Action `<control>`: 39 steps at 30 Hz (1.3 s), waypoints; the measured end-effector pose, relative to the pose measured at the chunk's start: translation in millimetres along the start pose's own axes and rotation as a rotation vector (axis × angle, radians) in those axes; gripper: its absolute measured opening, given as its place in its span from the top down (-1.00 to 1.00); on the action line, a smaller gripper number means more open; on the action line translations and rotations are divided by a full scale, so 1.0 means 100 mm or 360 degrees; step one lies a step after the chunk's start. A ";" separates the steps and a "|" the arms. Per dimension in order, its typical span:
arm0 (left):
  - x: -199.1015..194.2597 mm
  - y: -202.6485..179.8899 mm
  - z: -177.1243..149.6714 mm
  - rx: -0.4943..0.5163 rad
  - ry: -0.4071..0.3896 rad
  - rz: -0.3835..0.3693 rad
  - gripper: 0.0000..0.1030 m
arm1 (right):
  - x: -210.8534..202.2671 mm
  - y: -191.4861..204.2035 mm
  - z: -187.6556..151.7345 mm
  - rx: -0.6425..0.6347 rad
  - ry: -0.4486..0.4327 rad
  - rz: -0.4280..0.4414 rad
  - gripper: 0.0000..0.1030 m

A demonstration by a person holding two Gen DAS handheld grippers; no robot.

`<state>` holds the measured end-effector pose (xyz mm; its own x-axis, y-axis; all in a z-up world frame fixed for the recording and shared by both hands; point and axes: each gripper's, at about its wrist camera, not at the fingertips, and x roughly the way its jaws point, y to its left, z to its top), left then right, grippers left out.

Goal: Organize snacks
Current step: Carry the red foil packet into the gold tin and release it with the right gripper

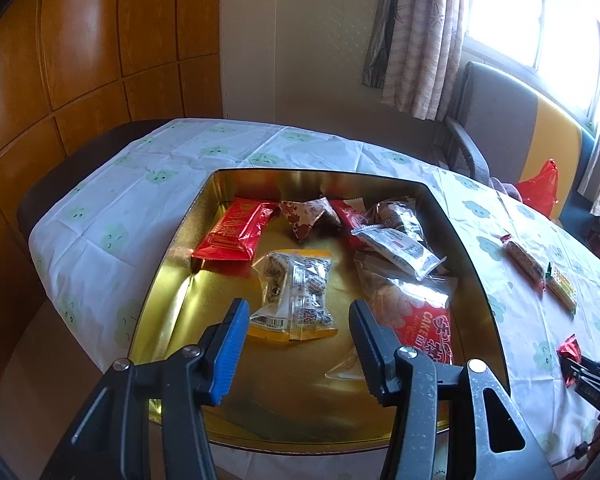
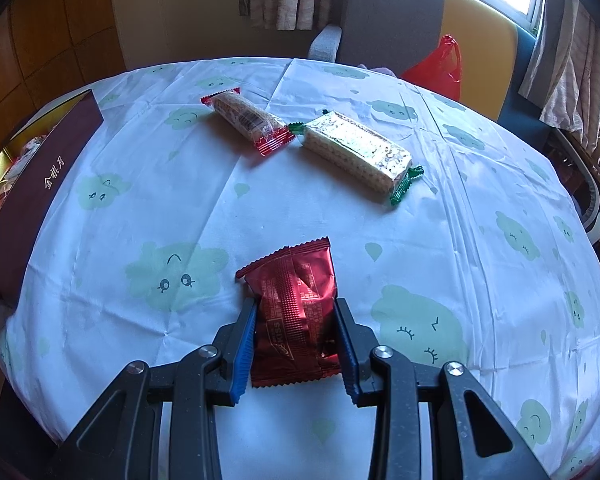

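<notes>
On cloud-print tablecloth (image 2: pixel 480 184), dark red snack packet (image 2: pixel 296 300) being pinched by right gripper (image 2: pixel 296 344), pads pressed on both sides. Two wrapped bars (image 2: pixel 356 152) lying beyond, near each other. Over gold tin (image 1: pixel 172 248) holding several packets, left gripper (image 1: pixel 300 320) being held with fingers spread, nothing gripped.

wall (image 1: pixel 80 60): wood panels | window (image 1: pixel 540 20): bright, curtained | chair (image 2: pixel 400 8): grey-yellow
</notes>
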<state>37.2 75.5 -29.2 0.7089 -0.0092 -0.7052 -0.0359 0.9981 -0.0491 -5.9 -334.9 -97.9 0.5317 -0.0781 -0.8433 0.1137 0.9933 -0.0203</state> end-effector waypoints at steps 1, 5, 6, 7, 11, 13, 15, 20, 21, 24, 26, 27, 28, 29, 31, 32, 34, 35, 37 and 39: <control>0.00 0.01 0.00 -0.0001 -0.0001 0.0004 -0.03 | 0.00 0.00 0.00 0.0004 0.0001 -0.0001 0.28; 0.01 0.03 0.01 -0.0010 -0.0006 0.0012 -0.03 | -0.01 0.01 0.01 0.0030 0.0006 0.0021 0.29; 0.00 0.03 0.01 -0.0010 -0.0010 0.0015 -0.03 | -0.02 0.02 0.01 0.0044 0.0010 0.0045 0.29; 0.00 0.03 0.01 -0.0010 -0.0015 0.0017 -0.03 | -0.03 0.04 0.01 0.0056 0.0013 0.0071 0.29; -0.02 0.05 0.02 -0.0010 -0.0035 0.0031 -0.03 | -0.17 0.20 0.09 0.0044 -0.0034 0.0157 0.30; -0.03 0.06 0.03 -0.0008 -0.0042 0.0044 -0.03 | -0.25 0.31 0.16 0.0015 -0.0064 0.0198 0.30; -0.02 0.08 0.03 -0.0017 -0.0042 0.0056 -0.03 | -0.35 0.45 0.22 -0.0036 -0.0102 0.0238 0.30; -0.02 0.14 0.04 -0.0038 -0.0055 0.0086 -0.03 | -0.51 0.78 0.33 -0.0132 -0.0138 0.0382 0.30; -0.01 0.15 0.05 -0.0041 -0.0059 0.0094 -0.03 | -0.54 0.84 0.36 -0.0151 -0.0141 0.0419 0.30; -0.01 0.18 0.05 -0.0055 -0.0067 0.0113 -0.03 | -0.64 1.12 0.45 -0.0236 -0.0153 0.0534 0.30; 0.00 0.21 0.06 -0.0063 -0.0070 0.0124 -0.03 | -0.69 1.30 0.53 -0.0279 -0.0158 0.0611 0.30; 0.00 0.22 0.06 -0.0070 -0.0072 0.0129 -0.03 | -0.70 1.38 0.57 -0.0298 -0.0160 0.0640 0.30; 0.00 0.23 0.06 -0.0073 -0.0073 0.0132 -0.03 | -0.71 1.47 0.61 -0.0318 -0.0161 0.0667 0.30; 0.00 0.24 0.07 -0.0075 -0.0072 0.0134 -0.03 | -0.72 1.56 0.67 -0.0337 -0.0161 0.0698 0.30; 0.01 0.26 0.07 -0.0083 -0.0072 0.0136 -0.03 | -0.73 1.75 0.79 -0.0359 -0.0158 0.0758 0.29; 0.02 0.26 0.07 -0.0084 -0.0072 0.0137 -0.03 | -0.73 1.84 0.85 -0.0371 -0.0163 0.0784 0.29; 0.03 0.28 0.07 -0.0087 -0.0068 0.0143 -0.03 | -0.72 2.00 0.98 -0.0381 -0.0177 0.0821 0.29; 0.04 0.28 0.06 -0.0091 -0.0061 0.0143 -0.03 | -0.71 2.09 1.05 -0.0374 -0.0178 0.0852 0.29; 0.06 0.30 0.05 -0.0100 -0.0049 0.0145 -0.03 | -0.66 2.22 1.16 -0.0345 -0.0170 0.0913 0.28; 0.09 0.32 0.04 -0.0108 -0.0038 0.0148 -0.03 | -0.55 2.35 1.24 -0.0310 -0.0145 0.0980 0.26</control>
<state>45.5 107.8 -34.1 0.7169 0.0853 -0.6919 -0.1492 0.9883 -0.0328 95.9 -107.8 10.6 0.5207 0.5119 -0.6832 -0.3843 0.8552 0.3479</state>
